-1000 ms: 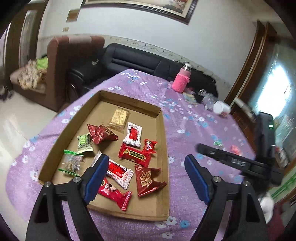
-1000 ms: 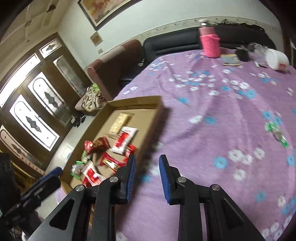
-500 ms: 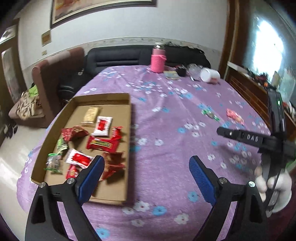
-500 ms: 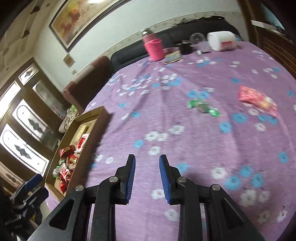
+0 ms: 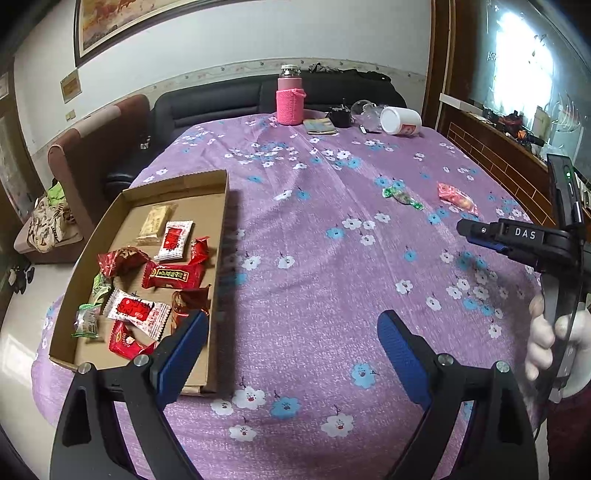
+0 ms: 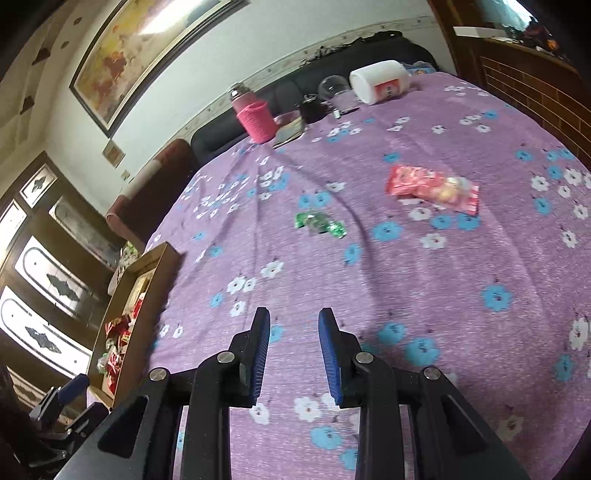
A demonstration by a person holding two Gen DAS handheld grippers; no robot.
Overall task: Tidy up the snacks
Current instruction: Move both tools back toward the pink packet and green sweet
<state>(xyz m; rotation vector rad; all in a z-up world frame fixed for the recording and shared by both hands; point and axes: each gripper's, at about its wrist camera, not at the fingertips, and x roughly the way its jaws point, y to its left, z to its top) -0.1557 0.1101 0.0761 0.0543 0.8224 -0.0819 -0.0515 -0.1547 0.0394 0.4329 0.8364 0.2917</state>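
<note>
purple tabletop (image 5: 314,258), cardboard tray (image 5: 221,206) at left; left gripper (image 5: 291,343) fingers wide open, right gripper (image 6: 291,347) fingers narrowly apart, both empty.

White wall (image 5: 240,33) with framed painting (image 5: 122,26) at upper left; black sofa (image 5: 221,99) and brown armchair (image 5: 96,147) below; bright window (image 5: 524,48) at upper right.

White letters "DAS" stand on the right gripper (image 5: 480,236); the snack wrappers' print is unreadable.
</note>
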